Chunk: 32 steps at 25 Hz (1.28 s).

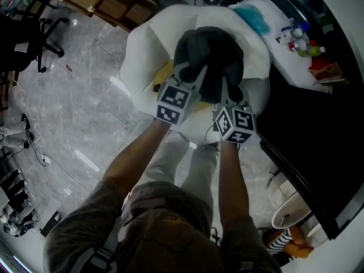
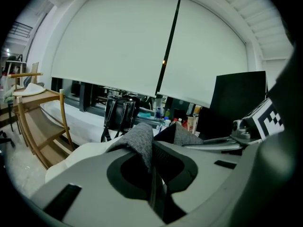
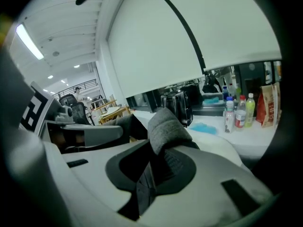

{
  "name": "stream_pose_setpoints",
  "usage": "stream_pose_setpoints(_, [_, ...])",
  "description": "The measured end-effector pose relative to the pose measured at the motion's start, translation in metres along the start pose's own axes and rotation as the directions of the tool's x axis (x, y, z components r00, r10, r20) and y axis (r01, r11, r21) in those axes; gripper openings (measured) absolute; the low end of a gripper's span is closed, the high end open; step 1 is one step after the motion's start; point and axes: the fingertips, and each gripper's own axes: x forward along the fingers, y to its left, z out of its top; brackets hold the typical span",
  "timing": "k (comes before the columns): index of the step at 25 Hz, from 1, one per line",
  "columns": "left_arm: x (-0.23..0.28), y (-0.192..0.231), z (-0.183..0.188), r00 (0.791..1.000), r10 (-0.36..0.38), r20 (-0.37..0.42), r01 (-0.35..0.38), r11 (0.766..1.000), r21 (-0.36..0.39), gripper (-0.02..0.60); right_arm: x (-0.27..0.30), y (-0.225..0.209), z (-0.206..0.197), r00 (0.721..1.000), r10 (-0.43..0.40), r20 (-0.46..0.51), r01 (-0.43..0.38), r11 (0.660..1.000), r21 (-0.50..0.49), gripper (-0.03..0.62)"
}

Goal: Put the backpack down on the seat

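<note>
The backpack, dark and rounded, was seen from the head view directly over the white seat, held between the two grippers. Whether its underside already touched the cushion could not be told. A yellow patch was visible on the seat at the backpack's left edge.

The left gripper was held at the pack's near left side and the right gripper at its near right side, the two marker cubes lying close together. In the left gripper view, the fingers were closed narrowly on a fold of grey padded strap belonging to the backpack, which was pinched between them and stood up above them. In the right gripper view, the fingers were likewise nearly together, clamped on a second roll of grey strap.

Behind the seat a white desk was seen, on which bottles and a black handbag were standing. A wooden frame was visible at the far left of the left gripper view, and a grey stone floor was spread beneath the person's legs.
</note>
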Motion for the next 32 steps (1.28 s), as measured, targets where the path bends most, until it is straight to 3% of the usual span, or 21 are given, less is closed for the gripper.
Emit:
stream_pose_setpoints(15, [0.032,0.016,-0.058,1.0,0.018,-0.026,-0.017,1.0,0.009,0.034,0.032,-0.013,-0.045,1.0,0.007,-0.004,-0.007,1.0,-0.023,0.04])
stream_pose_setpoints(22, [0.029,0.021,-0.074,0.998,0.056,-0.038,-0.056,0.998,0.004,0.079,0.033,-0.013,-0.062,1.0,-0.024,-0.016,0.023,0.999,-0.031,0.066])
stream_pose_setpoints(25, [0.027,0.026,-0.083,0.995,0.085,-0.049,-0.085,0.996,-0.006,0.117,0.033,-0.016,-0.071,0.999,-0.041,-0.024,0.04,0.998,-0.045,0.117])
stream_pose_setpoints(27, [0.024,0.03,-0.09,0.994,0.1,-0.053,-0.102,0.994,-0.027,0.152,0.03,-0.02,-0.075,0.998,-0.058,-0.024,0.057,0.997,-0.05,0.196])
stream_pose_setpoints(30, [0.018,0.033,-0.097,0.992,0.113,-0.053,-0.116,0.991,-0.064,0.27,0.026,-0.023,-0.081,0.997,-0.069,-0.035,0.068,0.997,-0.041,0.263])
stream_pose_setpoints(32, [0.016,0.033,-0.101,0.991,0.124,-0.055,-0.128,0.989,-0.072,0.278,0.023,-0.024,-0.083,0.996,-0.084,-0.042,0.082,0.996,-0.043,0.283])
